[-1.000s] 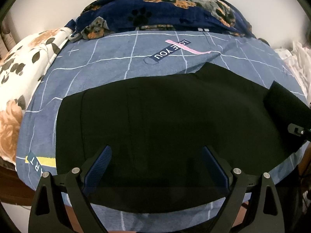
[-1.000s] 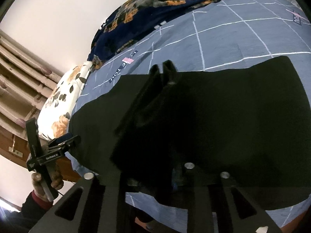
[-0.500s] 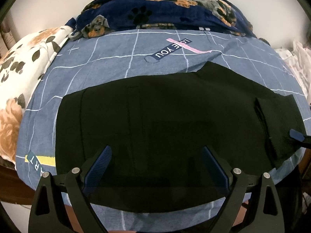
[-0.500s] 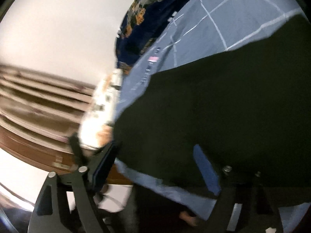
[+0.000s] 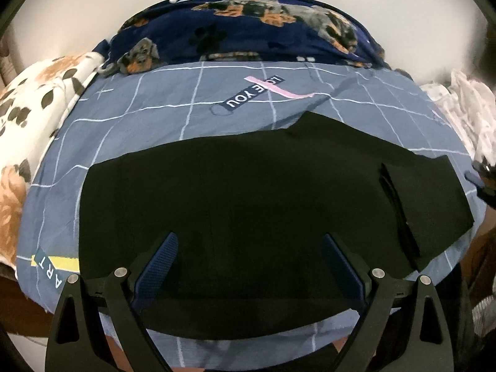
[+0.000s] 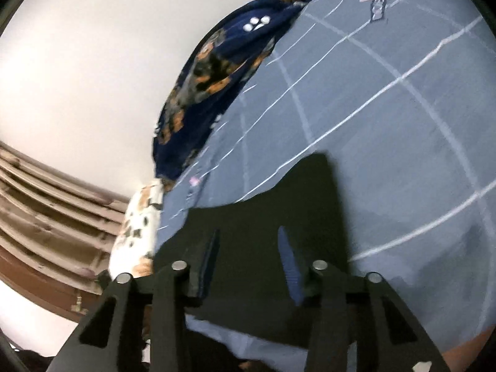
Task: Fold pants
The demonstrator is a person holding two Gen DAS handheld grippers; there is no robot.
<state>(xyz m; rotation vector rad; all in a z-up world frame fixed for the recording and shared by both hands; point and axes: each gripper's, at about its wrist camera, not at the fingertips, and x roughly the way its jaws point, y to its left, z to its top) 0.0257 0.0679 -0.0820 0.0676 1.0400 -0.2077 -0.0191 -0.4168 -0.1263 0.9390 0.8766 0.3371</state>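
Note:
Black pants (image 5: 235, 204) lie flat across the blue checked bed sheet (image 5: 155, 114). At their right end a short section (image 5: 427, 204) is folded back over them. My left gripper (image 5: 249, 257) hovers open over the near edge of the pants with nothing between its pads. In the right wrist view, my right gripper (image 6: 248, 248) is over the end of the pants (image 6: 279, 204). Its jaws are closing, the pads are apart, and the cloth lies beneath them, not pinched. From the left wrist view only a tip of the right gripper (image 5: 482, 175) shows at the right border.
A navy dog-print blanket (image 5: 263, 31) is bunched at the far side of the bed. A floral pillow (image 5: 31, 108) lies to the left and white cloth (image 5: 465, 108) to the right. The sheet's front edge (image 5: 248, 344) runs just below the left gripper. Brown wooden slats (image 6: 46, 217) stand beyond the bed.
The right gripper let go of the raised pants end, which now lies folded flat. It swung away to the right and its jaws opened wide, then narrowed. The left gripper stayed put.

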